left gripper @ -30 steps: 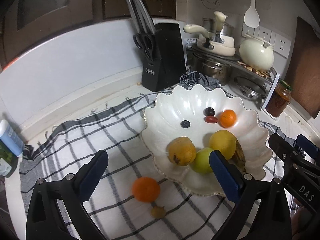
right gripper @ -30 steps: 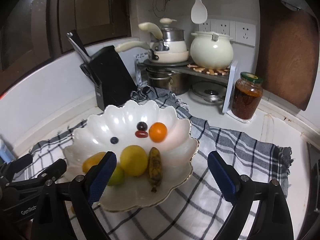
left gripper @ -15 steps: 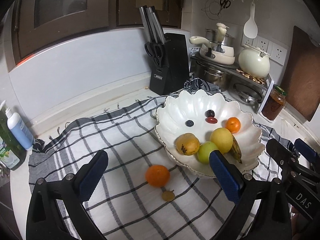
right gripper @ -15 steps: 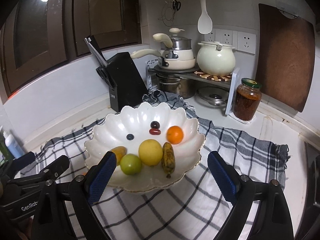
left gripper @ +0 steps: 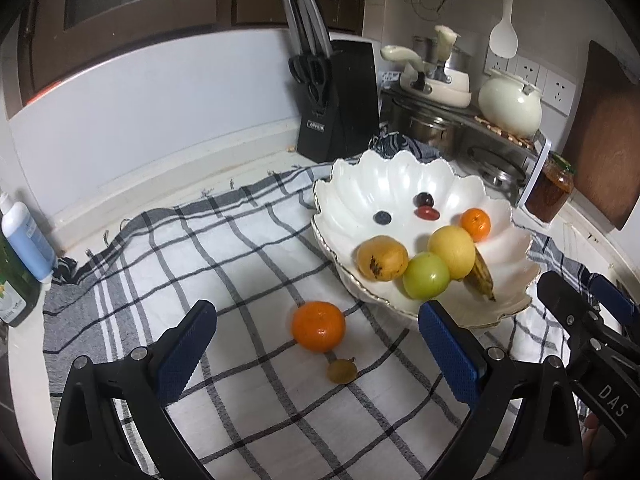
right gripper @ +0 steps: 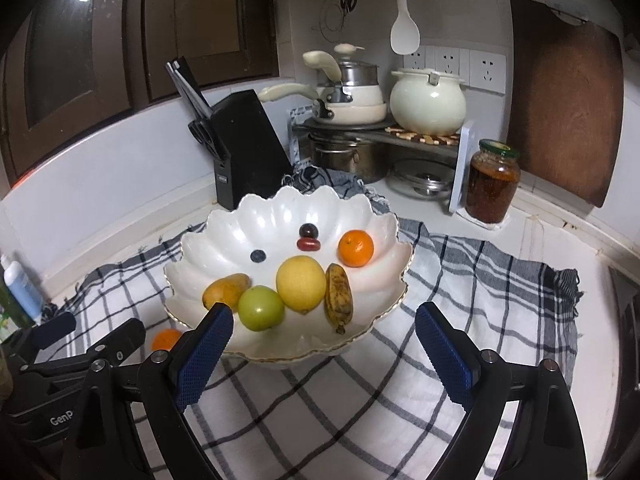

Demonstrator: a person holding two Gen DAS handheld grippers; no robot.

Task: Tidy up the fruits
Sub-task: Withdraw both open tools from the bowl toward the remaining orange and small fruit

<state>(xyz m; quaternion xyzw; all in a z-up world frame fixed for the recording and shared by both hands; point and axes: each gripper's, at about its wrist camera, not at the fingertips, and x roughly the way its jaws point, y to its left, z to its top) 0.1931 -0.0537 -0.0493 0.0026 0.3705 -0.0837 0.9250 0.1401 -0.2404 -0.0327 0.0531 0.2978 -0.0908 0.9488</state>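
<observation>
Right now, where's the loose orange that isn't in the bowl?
In the left wrist view, the loose orange lies on the checked cloth, just left of the white bowl, with a small yellowish grape beside it.

The right gripper (left gripper: 600, 308) has white letters "DAS" on its black side. The left gripper (right gripper: 60, 344) shows "GenP", then gets cut off. The knife block's (left gripper: 340, 100) small label is too blurry.

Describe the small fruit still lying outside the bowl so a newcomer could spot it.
Start at the white scalloped bowl on the checked cloth. Beside it on the cloth lies an orange; the olive-brown grape, nearer the camera, is far smaller and duller.
</observation>
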